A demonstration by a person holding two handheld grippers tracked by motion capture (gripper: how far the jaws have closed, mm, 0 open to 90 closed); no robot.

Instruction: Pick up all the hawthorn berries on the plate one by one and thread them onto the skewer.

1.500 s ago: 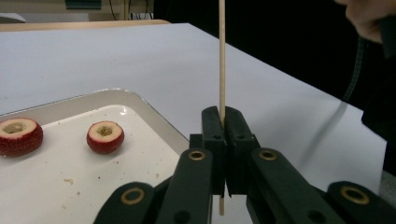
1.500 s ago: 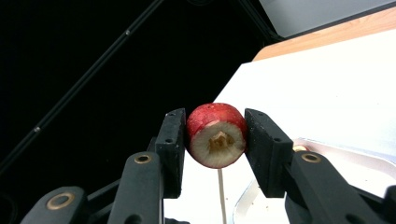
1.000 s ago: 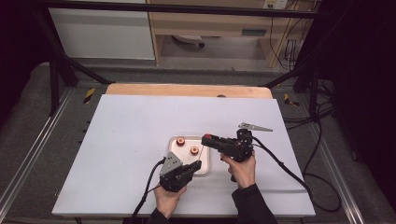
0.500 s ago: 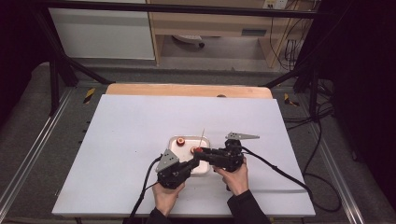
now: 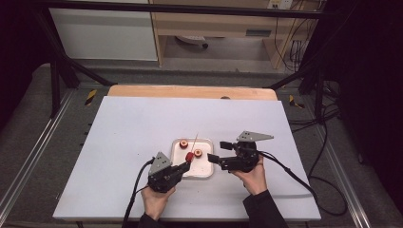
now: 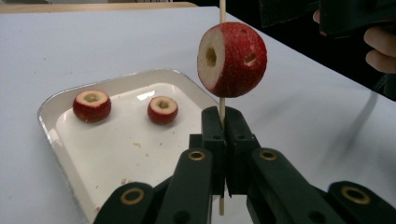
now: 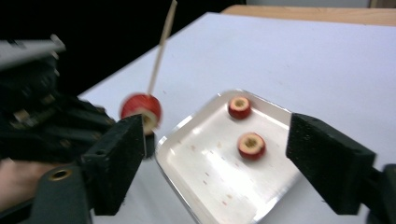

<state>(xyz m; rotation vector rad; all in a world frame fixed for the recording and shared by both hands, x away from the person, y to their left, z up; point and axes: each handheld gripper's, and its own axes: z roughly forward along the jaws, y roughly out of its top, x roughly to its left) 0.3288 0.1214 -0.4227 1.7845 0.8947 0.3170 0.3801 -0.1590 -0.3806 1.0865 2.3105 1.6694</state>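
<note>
On white table (image 5: 133, 133), metal tray (image 5: 177, 142).

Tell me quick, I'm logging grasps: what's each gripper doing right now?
Left gripper: closed on the thin wooden skewer carrying a red cored fruit piece.
Right gripper: open, holding nothing.

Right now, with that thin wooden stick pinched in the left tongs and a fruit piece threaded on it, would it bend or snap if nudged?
The stick looks very thin, so it would probably flex, and might snap under a hard sideways push. The fruit piece sits high above the left tongs, so a nudge would likely make it wobble. Its cored hole seems loose, so it may slide or spin.
</note>
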